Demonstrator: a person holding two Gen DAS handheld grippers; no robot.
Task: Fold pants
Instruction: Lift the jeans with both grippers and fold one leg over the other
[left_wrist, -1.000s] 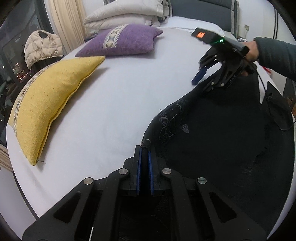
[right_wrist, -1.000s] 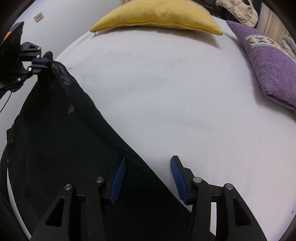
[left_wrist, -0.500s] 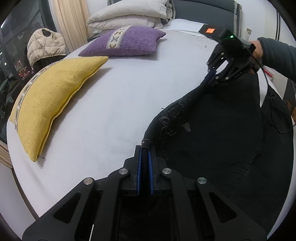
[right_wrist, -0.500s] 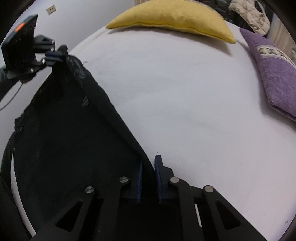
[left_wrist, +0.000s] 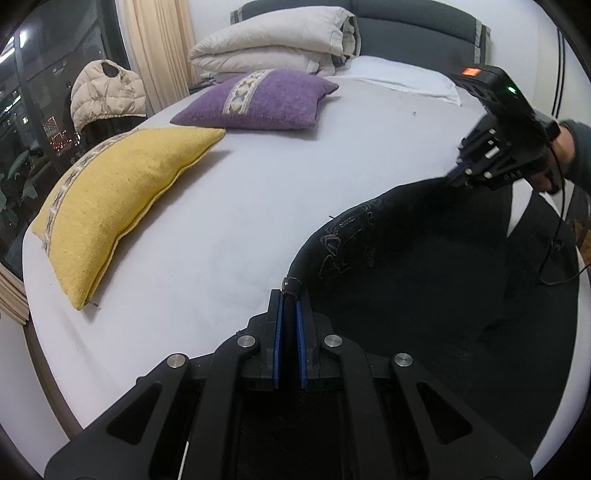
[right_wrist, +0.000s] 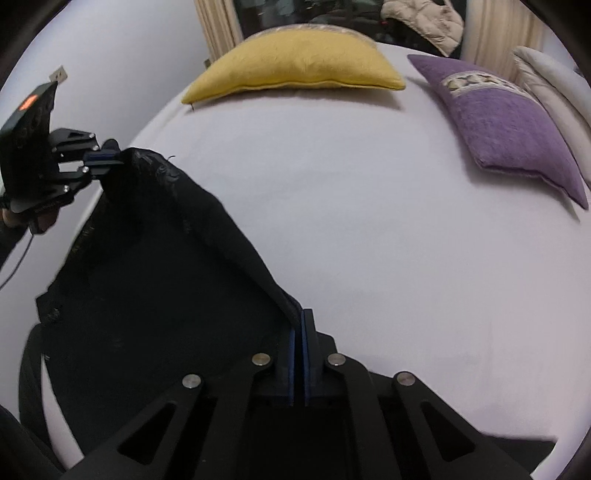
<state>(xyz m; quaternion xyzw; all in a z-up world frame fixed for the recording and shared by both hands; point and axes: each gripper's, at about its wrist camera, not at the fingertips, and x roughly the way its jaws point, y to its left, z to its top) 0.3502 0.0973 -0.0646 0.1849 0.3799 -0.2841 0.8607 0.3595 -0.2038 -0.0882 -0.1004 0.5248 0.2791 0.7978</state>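
Black pants (left_wrist: 424, 280) hang stretched between my two grippers above the white bed (left_wrist: 240, 206); they also show in the right wrist view (right_wrist: 155, 280). My left gripper (left_wrist: 289, 295) is shut on one corner of the waistband, with a belt loop sticking out between the blue pads. My right gripper (right_wrist: 297, 314) is shut on the other end of the same edge. Each gripper shows in the other's view: the right one (left_wrist: 458, 173) and the left one (right_wrist: 107, 158). The lower part of the pants hangs out of sight.
A yellow pillow (left_wrist: 122, 206) and a purple pillow (left_wrist: 258, 99) lie on the bed's far side, with folded pale bedding (left_wrist: 280, 40) near the grey headboard. A beige puffer jacket (left_wrist: 107, 96) sits by the window. A cable (left_wrist: 557, 236) trails from the right gripper.
My right gripper went from open to shut on the pants edge, then both grippers lifted the pants up off the bed. My left gripper stayed shut.
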